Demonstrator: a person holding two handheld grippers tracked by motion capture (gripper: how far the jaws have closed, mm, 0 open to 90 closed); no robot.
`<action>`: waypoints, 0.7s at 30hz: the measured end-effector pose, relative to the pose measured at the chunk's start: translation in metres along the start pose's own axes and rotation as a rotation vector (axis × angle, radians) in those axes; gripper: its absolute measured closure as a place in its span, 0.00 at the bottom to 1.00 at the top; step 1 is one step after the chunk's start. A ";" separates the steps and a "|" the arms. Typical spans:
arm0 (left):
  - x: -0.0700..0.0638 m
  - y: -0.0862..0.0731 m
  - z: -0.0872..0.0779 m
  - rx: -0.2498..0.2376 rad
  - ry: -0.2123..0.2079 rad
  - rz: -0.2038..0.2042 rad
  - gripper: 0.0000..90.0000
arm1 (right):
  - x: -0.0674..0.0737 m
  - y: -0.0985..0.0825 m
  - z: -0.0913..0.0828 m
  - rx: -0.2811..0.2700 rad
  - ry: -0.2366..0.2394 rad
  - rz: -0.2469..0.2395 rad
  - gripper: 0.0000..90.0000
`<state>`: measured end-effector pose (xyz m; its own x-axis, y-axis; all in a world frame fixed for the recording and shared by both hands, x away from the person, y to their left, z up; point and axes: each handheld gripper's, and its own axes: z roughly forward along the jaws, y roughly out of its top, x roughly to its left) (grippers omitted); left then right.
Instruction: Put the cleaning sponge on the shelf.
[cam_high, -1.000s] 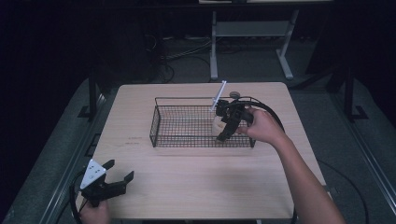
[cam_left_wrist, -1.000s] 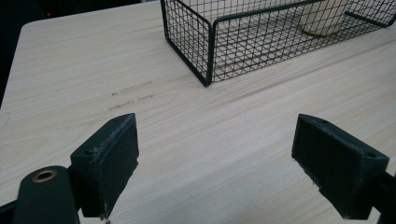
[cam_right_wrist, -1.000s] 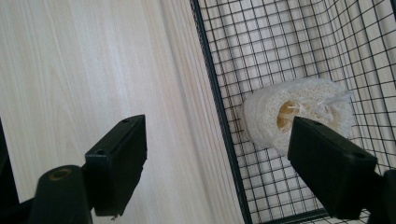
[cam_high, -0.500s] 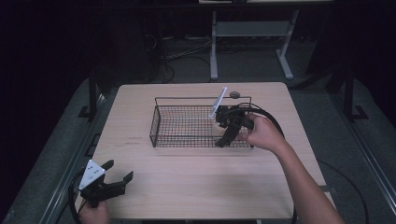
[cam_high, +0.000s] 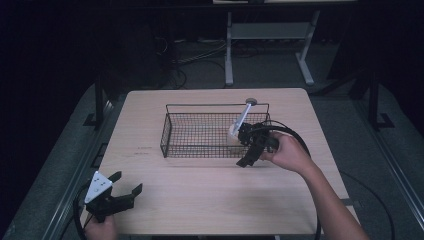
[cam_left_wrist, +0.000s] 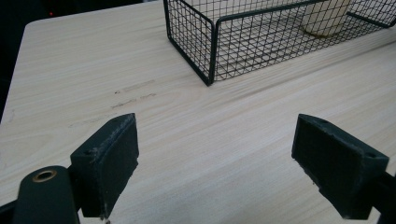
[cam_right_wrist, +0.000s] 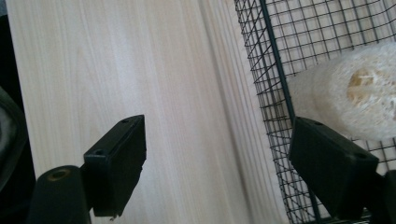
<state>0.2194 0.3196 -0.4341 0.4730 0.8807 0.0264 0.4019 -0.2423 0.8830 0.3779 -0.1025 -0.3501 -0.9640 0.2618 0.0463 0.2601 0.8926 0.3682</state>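
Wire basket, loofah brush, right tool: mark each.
Wire basket (cam_high: 171, 128): high view, left end wall.
Loofah brush (cam_right_wrist: 359, 93): right gripper view, pale spongy head.
Right tool (cam_high: 248, 147): high view, between its jaws, at the basket's right end.

1. High view: overhead, distant, facing forward and down on the table (cam_high: 200, 200).
2. Both gripper views: close, low over the tabletop.
3. All share the wire basket (cam_high: 172, 131).
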 end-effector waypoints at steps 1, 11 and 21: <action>0.000 0.000 0.000 0.000 0.000 0.001 0.15 | 0.001 -0.002 0.000 -0.004 0.002 -0.001 0.21; 0.001 -0.001 -0.001 0.001 0.004 -0.002 0.15 | 0.008 -0.015 0.006 0.002 0.005 0.004 0.21; 0.001 -0.001 -0.001 0.003 0.004 0.004 0.15 | 0.016 -0.033 0.013 -0.009 0.003 0.006 0.22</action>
<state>0.2188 0.3206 -0.4343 0.4710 0.8815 0.0317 0.4028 -0.2469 0.8814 0.3546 -0.1233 -0.3737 -0.9626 0.2663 0.0510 0.2655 0.8878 0.3761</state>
